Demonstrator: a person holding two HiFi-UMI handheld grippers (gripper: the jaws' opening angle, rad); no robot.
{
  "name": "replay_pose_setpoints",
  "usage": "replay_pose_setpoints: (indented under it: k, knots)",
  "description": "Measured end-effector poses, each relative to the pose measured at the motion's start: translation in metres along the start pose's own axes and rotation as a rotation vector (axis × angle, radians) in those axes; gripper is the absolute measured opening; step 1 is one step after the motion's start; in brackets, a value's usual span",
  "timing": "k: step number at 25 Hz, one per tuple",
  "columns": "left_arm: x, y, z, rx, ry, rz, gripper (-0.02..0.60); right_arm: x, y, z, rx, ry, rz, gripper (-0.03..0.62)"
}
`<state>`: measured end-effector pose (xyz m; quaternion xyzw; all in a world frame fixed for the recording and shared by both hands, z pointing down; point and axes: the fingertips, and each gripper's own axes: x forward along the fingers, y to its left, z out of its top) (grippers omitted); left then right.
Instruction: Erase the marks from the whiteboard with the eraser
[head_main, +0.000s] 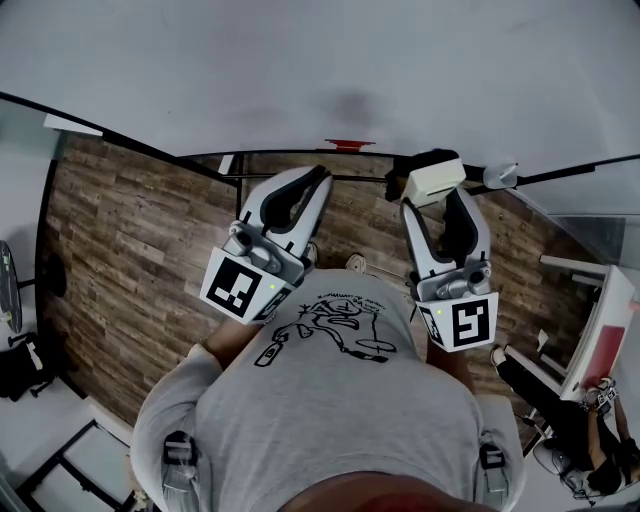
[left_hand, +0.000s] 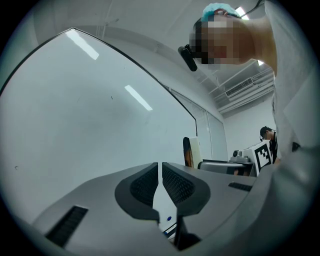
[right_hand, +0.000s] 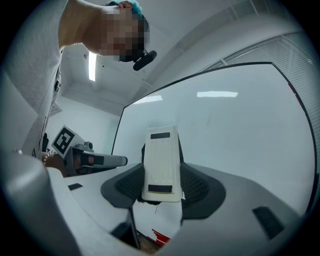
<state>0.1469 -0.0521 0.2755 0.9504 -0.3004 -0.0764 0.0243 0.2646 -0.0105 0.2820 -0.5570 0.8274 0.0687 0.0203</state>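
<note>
The whiteboard (head_main: 200, 70) stretches across the top of the head view, with a faint grey smudge (head_main: 350, 105) near its lower middle. My right gripper (head_main: 432, 190) is shut on the white eraser (head_main: 433, 180), which is held close to the board's lower edge. In the right gripper view the eraser (right_hand: 161, 162) stands upright between the jaws in front of the whiteboard (right_hand: 235, 125). Left of it, my left gripper (head_main: 315, 180) is shut with nothing in it. In the left gripper view its pads (left_hand: 145, 185) nearly touch, and the whiteboard (left_hand: 75, 125) fills the left.
A small red object (head_main: 350, 144) lies at the board's bottom edge. Wooden floor (head_main: 130, 240) lies below. A white table (head_main: 600, 330) and a seated person (head_main: 590, 440) are at the lower right. Dark equipment (head_main: 15, 360) stands at the far left.
</note>
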Motion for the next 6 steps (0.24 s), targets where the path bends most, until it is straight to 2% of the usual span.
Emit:
replay_pose_setpoints:
  k: [6]
  knots:
    - [0.0034,0.0030,-0.0007,-0.004,-0.002,-0.001,0.040,0.0035,-0.0020,-0.0012,0.000,0.000,0.003,0.233]
